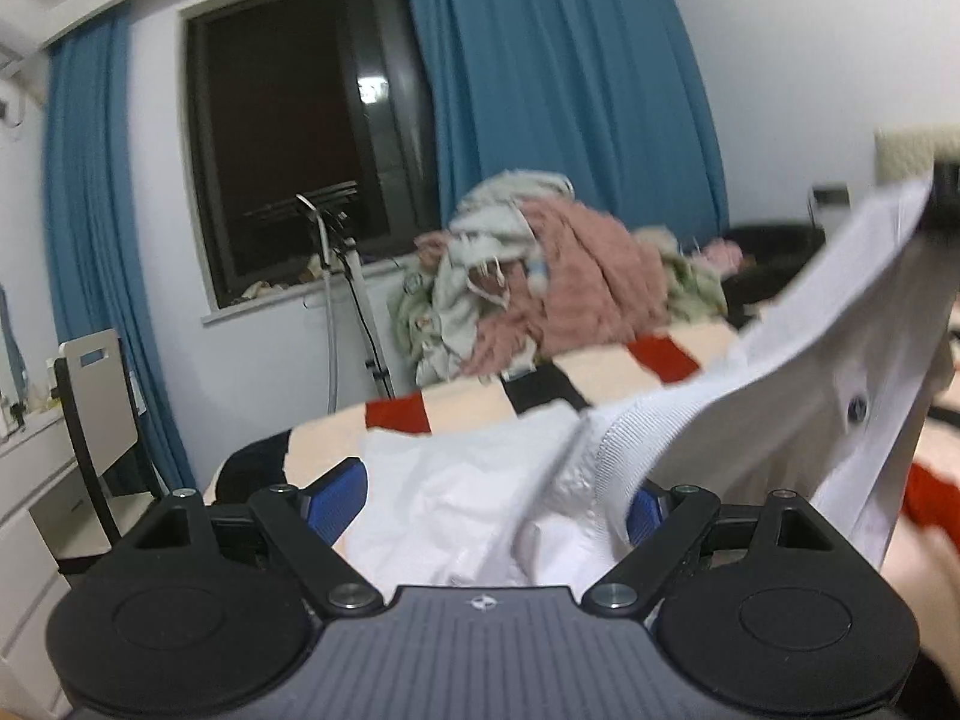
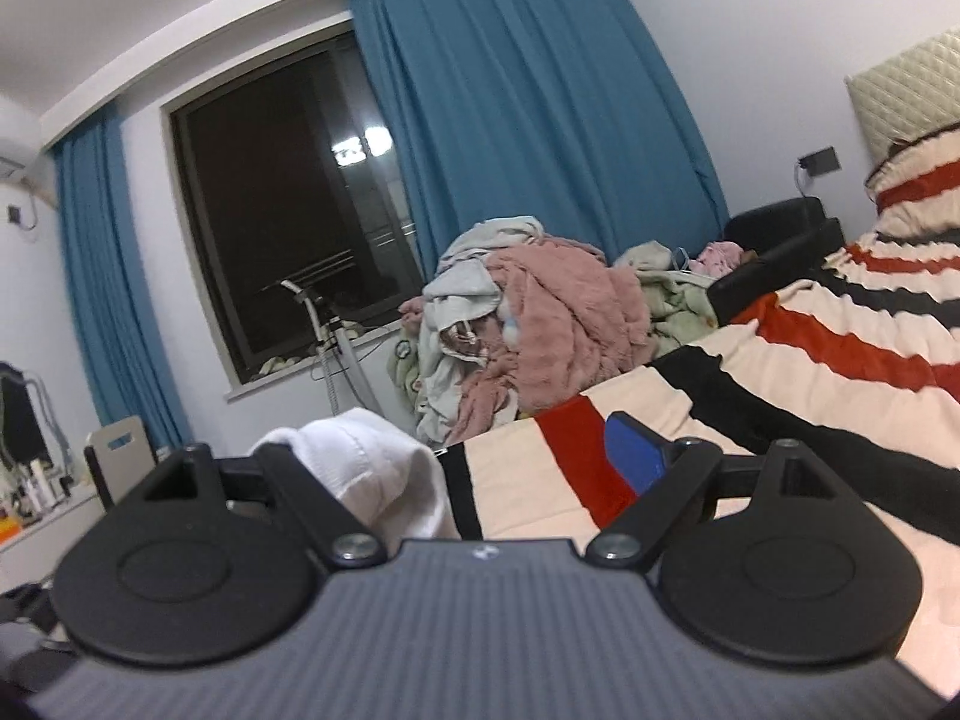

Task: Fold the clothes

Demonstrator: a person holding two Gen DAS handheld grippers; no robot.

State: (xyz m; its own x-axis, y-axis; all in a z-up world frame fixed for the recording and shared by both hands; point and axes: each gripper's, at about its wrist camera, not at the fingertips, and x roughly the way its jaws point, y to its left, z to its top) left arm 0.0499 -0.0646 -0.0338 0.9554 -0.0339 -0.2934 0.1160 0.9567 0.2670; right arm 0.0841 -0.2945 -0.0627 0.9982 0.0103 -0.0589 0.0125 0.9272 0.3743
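The left gripper [image 1: 498, 498] has its blue-padded fingers [image 1: 336, 495] spread wide, and bunched white cloth fills the gap between them — a white polo shirt [image 1: 600, 468] with a ribbed collar and a dark button on its placket. The pads touch the cloth on either side, but the left wrist view does not show whether they truly pinch it. From there the shirt rises up and to the right, lifted off the striped bedspread [image 1: 600, 372], and its far edge meets a dark, blurred object at the right border of that view, too smeared to identify.

In the right wrist view the right gripper [image 2: 480, 468] also has its fingers apart. The right blue pad [image 2: 636, 456] stands bare over the bedspread, while a thick roll of the white shirt [image 2: 372, 468] drapes over the left finger and hides its tip. No pinch is visible.

The bedspread [image 2: 780, 360], cream with red and black stripes, covers the bed. At its far end, beside the blue curtain [image 2: 528, 138] and the dark window [image 2: 288, 210], lies a pile of clothes [image 2: 540, 330] in pink, grey and pale green, well apart from both grippers.
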